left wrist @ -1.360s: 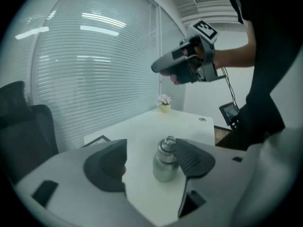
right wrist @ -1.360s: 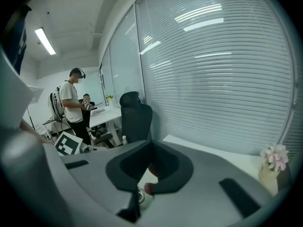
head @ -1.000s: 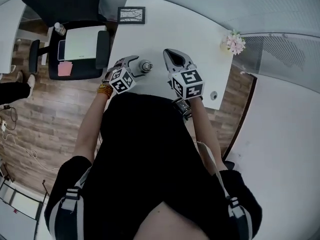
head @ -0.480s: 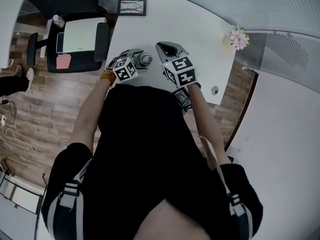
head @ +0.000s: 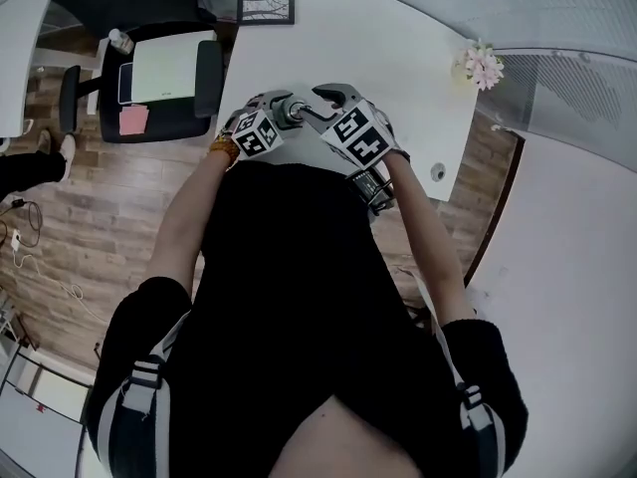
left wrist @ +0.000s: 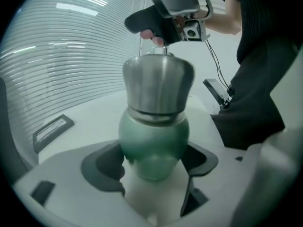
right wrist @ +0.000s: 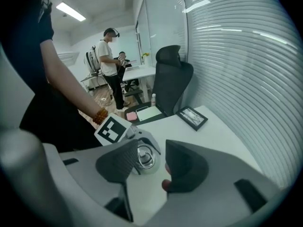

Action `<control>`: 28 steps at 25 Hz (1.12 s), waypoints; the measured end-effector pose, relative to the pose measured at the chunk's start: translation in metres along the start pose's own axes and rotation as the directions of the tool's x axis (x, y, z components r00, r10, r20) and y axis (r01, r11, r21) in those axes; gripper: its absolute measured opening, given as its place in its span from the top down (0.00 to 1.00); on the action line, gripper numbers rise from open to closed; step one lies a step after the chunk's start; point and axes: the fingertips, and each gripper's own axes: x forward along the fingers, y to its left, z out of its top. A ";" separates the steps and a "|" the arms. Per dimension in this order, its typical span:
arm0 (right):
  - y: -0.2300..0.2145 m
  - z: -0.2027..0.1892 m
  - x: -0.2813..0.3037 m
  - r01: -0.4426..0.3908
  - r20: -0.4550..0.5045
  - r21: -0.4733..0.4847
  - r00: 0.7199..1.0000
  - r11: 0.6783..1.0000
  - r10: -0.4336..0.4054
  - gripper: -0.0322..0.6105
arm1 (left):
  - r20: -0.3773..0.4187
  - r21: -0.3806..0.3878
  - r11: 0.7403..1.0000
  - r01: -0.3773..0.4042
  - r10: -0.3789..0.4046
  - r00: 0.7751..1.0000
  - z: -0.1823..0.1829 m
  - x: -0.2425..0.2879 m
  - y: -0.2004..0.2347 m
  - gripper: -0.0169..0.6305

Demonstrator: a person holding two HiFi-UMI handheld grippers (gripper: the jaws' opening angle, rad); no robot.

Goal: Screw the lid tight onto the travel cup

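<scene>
A person at a white tabletop (head: pixel 378 48) works two hand-held tools on a travel cup (left wrist: pixel 152 141), whose green body is clamped between the dark pads of the left claw (left wrist: pixel 152 167) and held upright near the edge of the tabletop closest to the person; whether its base rests on the surface cannot be told. The steel lid (left wrist: pixel 158 86) already sits on the mouth of the cup, square and level as far as the left gripper view shows, with a narrow seam visible where it meets the green body. The right claw (right wrist: pixel 154 162) hangs just above it, tilted downward, and its jaws have just been opening: they stand apart, with the ringed top of the lid seen between and below them, and neither pad presses on it. So the placing of the lid looks done, while the tightening appears to lie ahead. How far the threads have engaged cannot be read from these views. To finish, the right claw would likely need to drop around the lid, close on it and twist while the left claw braces the cup. A framed picture (head: pixel 266 6) and a small bunch of flowers (head: pixel 485 65) stand well clear at the far side of the tabletop.
</scene>
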 end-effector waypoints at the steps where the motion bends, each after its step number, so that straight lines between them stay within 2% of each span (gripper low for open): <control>1: 0.006 -0.003 0.004 -0.010 -0.023 -0.007 1.000 1.000 0.010 0.65 | 0.006 -0.005 1.000 -0.004 0.004 1.000 0.000 0.000 0.000 0.40; 4: 0.018 -0.009 0.016 -0.020 -0.082 0.014 0.996 1.000 0.021 0.59 | 0.011 -0.023 1.000 -0.014 0.014 1.000 0.000 -0.002 -0.002 0.40; 8: 0.022 -0.017 0.032 0.015 -0.147 0.048 0.989 0.999 -0.008 0.55 | 0.019 -0.037 0.999 -0.024 0.025 1.000 0.000 -0.002 0.000 0.40; 14: 0.022 -0.025 0.046 0.033 -0.166 0.066 0.986 0.997 -0.021 0.55 | 0.025 -0.052 0.998 -0.026 0.028 0.999 -0.001 -0.001 -0.001 0.40; 19: 0.021 -0.028 0.050 0.037 -0.185 0.006 0.982 0.999 -0.035 0.58 | 0.028 -0.059 0.998 -0.023 0.024 0.999 0.000 -0.001 -0.001 0.40; 23: 0.022 -0.028 0.051 -0.006 -0.190 -0.040 0.982 0.999 -0.002 0.59 | 0.028 -0.062 0.998 -0.016 0.018 0.999 -0.001 -0.001 0.000 0.40; 26: 0.025 -0.029 0.051 -0.065 -0.213 -0.156 0.977 0.986 0.031 0.59 | 0.022 -0.063 0.998 -0.006 0.008 1.000 -0.002 0.000 0.000 0.40; 28: 0.028 -0.031 0.052 -0.110 -0.238 -0.266 0.970 0.958 0.046 0.59 | 0.017 -0.066 0.998 0.006 -0.005 1.000 -0.002 0.000 -0.001 0.40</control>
